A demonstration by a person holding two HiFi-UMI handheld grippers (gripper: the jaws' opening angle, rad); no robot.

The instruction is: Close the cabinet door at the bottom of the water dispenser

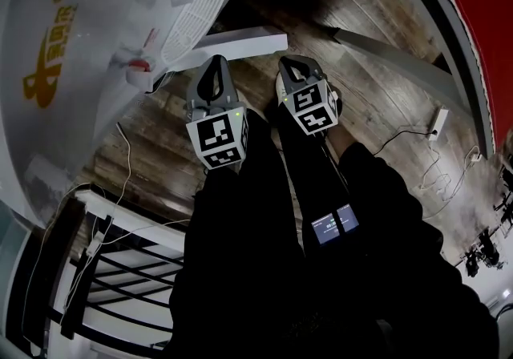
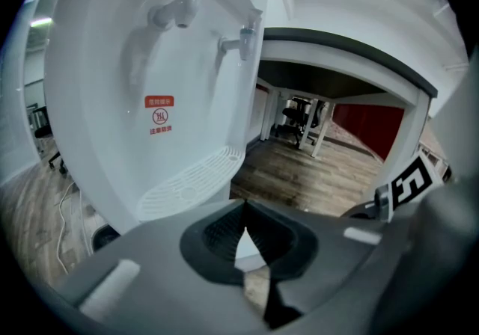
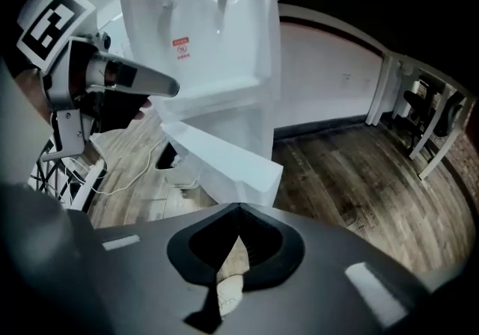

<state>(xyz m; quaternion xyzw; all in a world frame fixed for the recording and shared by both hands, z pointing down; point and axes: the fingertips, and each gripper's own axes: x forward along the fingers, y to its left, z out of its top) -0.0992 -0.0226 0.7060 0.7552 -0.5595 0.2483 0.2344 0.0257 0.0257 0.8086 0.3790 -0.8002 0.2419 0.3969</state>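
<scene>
Cabinet door stands swung open at the foot of the white water dispenser, jutting out over the wooden floor. The left gripper and right gripper hover side by side near it, each with jaws pressed together on nothing.

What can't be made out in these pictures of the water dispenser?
Cabinet's inside: right gripper view, mostly behind the open cabinet door.
Upper part of the water dispenser: head view, cut off at left edge.
Print on the small screen: head view, too small.
Text on the red label: left gripper view, too small.
</scene>
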